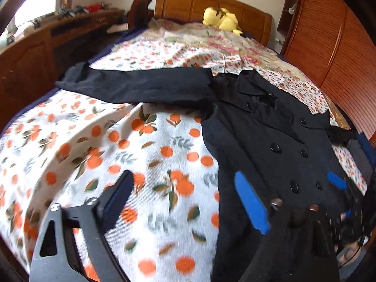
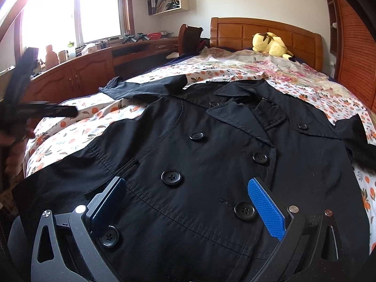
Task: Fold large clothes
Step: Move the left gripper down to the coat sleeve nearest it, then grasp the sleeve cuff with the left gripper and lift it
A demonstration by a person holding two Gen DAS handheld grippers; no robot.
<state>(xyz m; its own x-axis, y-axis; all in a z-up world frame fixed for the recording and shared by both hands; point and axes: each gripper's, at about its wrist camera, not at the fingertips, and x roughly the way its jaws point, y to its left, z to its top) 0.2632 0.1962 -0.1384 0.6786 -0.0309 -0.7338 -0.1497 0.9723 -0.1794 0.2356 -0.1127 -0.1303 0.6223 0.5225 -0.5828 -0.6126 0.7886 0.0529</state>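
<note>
1. Two grippers we hold over the bed (image 1: pixel 141 141); the left gripper (image 1: pixel 185 202) gapes wide above the orange-print sheet, nothing between its blue pads.
2. The black coat (image 2: pixel 199 164) lies flat, buttons up, one sleeve (image 1: pixel 141 87) stretched leftward.
3. Our right gripper (image 2: pixel 188 206) hovers spread over the coat's front, gripping nothing.

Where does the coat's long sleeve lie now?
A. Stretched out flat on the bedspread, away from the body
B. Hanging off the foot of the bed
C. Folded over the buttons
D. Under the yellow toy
A: in the left wrist view the sleeve runs sideways from the coat across the bedspread, with no fold in it yet.
</note>
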